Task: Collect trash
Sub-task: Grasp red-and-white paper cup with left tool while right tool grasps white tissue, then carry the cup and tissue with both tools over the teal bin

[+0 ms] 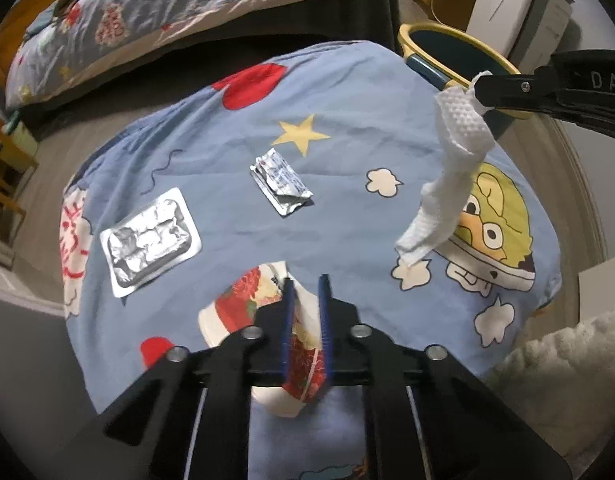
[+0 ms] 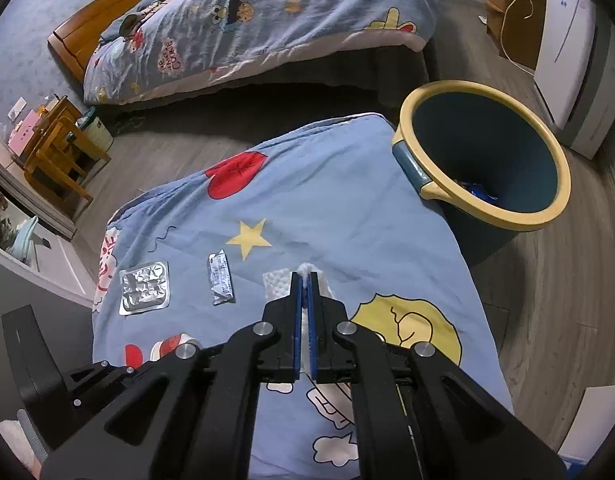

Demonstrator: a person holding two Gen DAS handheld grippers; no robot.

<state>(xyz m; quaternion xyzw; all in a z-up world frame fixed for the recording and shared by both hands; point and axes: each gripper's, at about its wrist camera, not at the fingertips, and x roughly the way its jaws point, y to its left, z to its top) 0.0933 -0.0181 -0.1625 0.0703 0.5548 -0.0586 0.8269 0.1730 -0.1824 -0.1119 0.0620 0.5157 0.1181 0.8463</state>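
My left gripper is shut on a crushed red-and-white paper cup, held just above the blue cartoon cloth. My right gripper is shut on a white paper tissue, which hangs down over the cloth's right side; the tissue also shows in the right wrist view. A silver blister pack and a flattened silver sachet lie on the cloth. A dark blue bin with a yellow rim stands on the floor beyond the cloth's far right corner, some trash inside.
A bed with a matching cover lies beyond the cloth. A white appliance stands at the right wall. Wooden stools are at the left. A fluffy white item sits at the near right.
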